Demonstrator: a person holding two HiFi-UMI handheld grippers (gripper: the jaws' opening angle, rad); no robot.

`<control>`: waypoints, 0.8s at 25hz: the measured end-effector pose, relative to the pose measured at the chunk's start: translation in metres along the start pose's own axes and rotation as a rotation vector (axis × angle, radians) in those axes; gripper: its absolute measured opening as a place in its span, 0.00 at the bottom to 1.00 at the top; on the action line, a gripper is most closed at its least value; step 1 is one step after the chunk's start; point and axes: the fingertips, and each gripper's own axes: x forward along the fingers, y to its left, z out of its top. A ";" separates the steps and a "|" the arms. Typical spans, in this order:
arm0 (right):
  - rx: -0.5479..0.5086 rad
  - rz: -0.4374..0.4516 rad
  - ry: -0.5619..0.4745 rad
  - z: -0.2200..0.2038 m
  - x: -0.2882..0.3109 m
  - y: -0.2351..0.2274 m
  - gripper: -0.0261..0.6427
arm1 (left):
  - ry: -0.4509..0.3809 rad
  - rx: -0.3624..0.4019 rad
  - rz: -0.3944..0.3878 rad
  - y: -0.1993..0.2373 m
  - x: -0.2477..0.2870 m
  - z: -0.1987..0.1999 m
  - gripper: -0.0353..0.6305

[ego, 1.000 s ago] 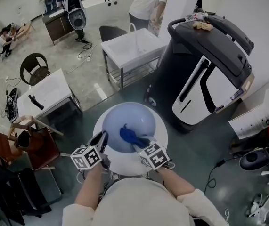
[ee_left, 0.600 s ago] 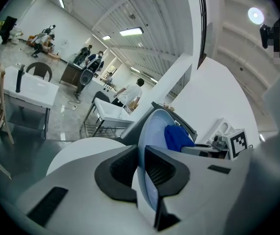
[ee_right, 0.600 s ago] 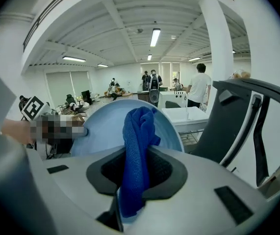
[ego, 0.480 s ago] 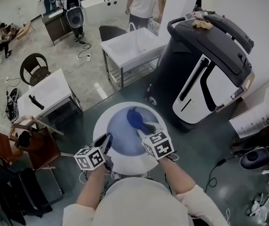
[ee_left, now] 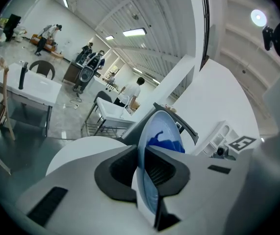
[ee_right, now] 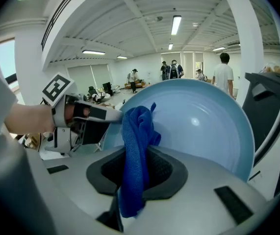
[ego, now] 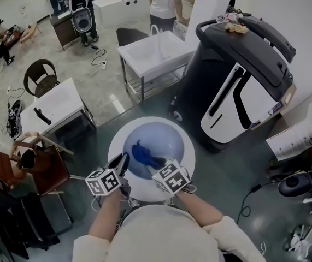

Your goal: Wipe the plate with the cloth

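- The right gripper [ego: 154,167] has swung the cloth [ego: 143,155] across the plate [ego: 164,138]: half a second ago the blue wad lay toward the far side of the bowl, and now it is back on the near-left part, close to the left gripper [ego: 122,162]
- A second ago the cloth lay near the middle of the plate's near side, so this has been one out-and-back stroke over the inner face
- The right jaws are narrow and clamped on the cloth, which is bunched between the pads, with a tail hanging below them and its top fold up against the plate's pale blue face
- The left jaws are nearly closed on the plate's near-left rim, one pad on each face; that hand and the plate have stayed put through all three head views
- The plate sits over the round white tabletop [ego: 187,156], steadied by the left grip; whether its far edge rests on the tabletop I cannot tell
- In my judgement the wiping is well under way: the far and near-left parts have been passed over, while the right side of the bowl has not visibly been covered
- The next stroke probably belongs toward the right side, with the left grip kept firm so the plate does not twist under the cloth's push
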 end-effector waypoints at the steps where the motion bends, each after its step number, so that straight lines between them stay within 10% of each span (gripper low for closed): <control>1: -0.003 0.007 0.016 -0.006 0.000 0.003 0.18 | -0.005 -0.005 0.002 0.002 -0.001 0.001 0.13; 20: 0.121 -0.084 -0.102 -0.025 -0.036 -0.033 0.18 | 0.003 -0.111 0.021 0.019 -0.004 -0.016 0.13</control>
